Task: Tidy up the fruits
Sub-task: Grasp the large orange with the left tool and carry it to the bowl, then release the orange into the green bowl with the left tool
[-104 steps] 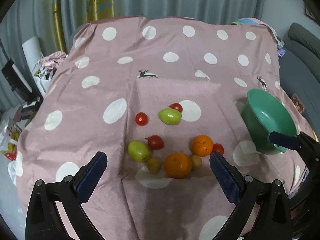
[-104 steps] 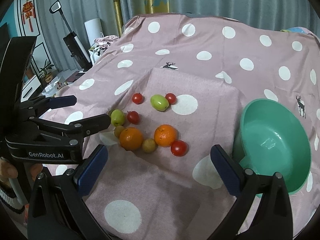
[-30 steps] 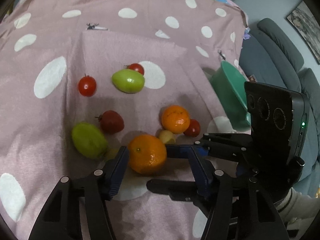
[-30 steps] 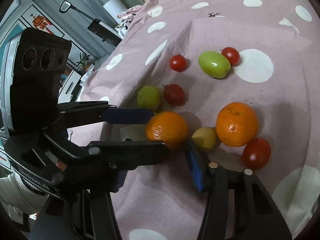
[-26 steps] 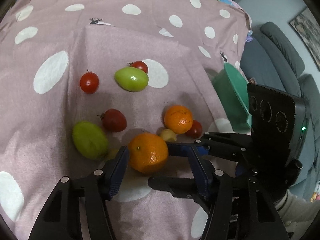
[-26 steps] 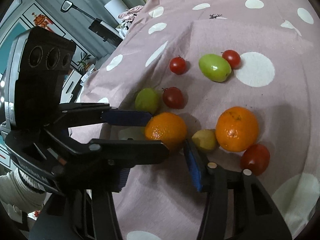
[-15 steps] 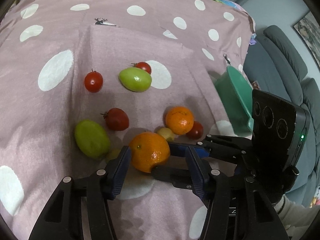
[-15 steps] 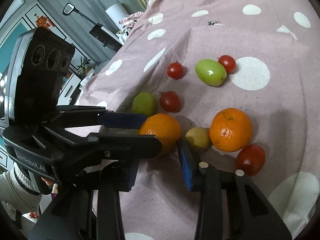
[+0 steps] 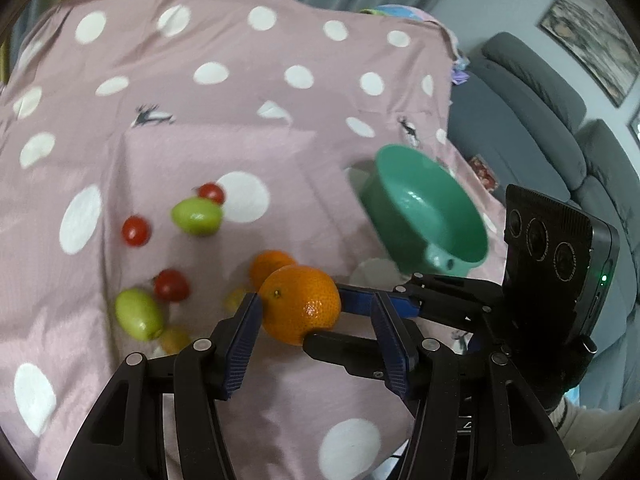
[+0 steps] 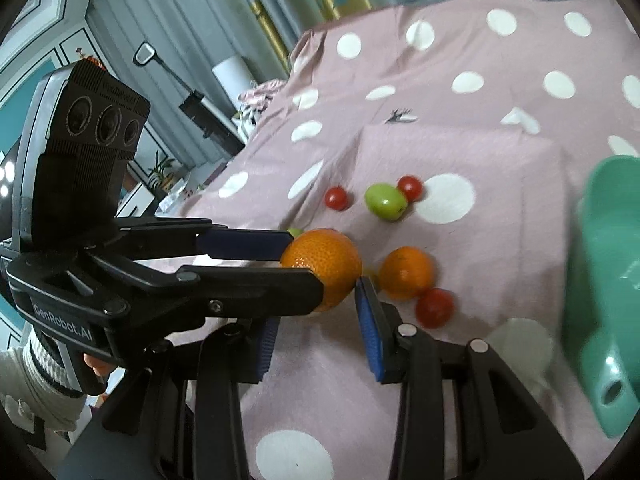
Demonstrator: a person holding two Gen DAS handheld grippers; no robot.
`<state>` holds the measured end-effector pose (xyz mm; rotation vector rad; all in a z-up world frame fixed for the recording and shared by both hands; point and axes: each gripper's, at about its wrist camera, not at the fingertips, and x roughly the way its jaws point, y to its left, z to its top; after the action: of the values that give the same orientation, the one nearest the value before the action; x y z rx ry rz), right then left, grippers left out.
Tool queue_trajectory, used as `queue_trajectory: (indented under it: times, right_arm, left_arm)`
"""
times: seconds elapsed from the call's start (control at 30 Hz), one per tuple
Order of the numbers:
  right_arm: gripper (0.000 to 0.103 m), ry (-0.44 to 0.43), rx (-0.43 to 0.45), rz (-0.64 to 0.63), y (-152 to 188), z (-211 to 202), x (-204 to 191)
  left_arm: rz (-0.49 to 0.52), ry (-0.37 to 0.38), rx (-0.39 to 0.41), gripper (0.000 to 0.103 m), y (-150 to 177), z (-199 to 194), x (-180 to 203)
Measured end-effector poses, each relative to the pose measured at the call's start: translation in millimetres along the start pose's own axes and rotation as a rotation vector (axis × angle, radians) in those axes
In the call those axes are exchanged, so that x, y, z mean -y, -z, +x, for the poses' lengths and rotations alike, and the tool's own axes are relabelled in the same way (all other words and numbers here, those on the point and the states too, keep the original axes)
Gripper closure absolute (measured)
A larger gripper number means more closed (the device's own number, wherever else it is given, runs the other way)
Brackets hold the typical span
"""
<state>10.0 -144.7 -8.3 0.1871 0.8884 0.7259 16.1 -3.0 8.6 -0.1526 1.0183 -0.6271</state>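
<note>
Orange [image 9: 300, 304] grasped by left fingers [image 9: 242, 324], right fingers [image 10: 370, 328] unclear (crossed with left), green bowl [image 9: 400, 152] empty

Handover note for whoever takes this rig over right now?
Left gripper: jaws just closed on the large round orange, held off the pink dotted cloth.
Right gripper: jaws just closing; tips at the same orange, grip unclear.
Green plastic bowl: empty, nothing sorted yet.
To do, on the cloth: second orange, two green oval fruits, red tomatoes, small yellow fruits.
</note>
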Motion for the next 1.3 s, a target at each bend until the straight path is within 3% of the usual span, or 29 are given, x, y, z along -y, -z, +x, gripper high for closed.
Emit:
queue_trajectory:
  times: [0.33, 0.7, 1.1, 1.3]
  right_arm:
    - [0.065, 0.079, 0.12, 0.034, 3.9, -58.8, 21.3]
    - [0.065, 0.213, 0.196, 0.126, 17.9, -113.5, 72.2]
    - [0.065, 0.262, 0.185, 0.218, 24.9, -118.2, 113.9]
    - [0.064, 0.258, 0.166, 0.215, 25.7, -112.6, 114.4]
  left_arm:
    - [0.119, 0.039, 0.018, 0.047, -26.8, 13.8, 58.1]
    - [0.199, 0.135, -0.024, 0.047, -52.5, 61.9, 109.0]
    - [0.212, 0.181, -0.096, 0.047, -67.0, 110.0, 128.7]
    - [0.201, 0.182, -0.12, 0.047, -65.1, 118.6, 127.4]
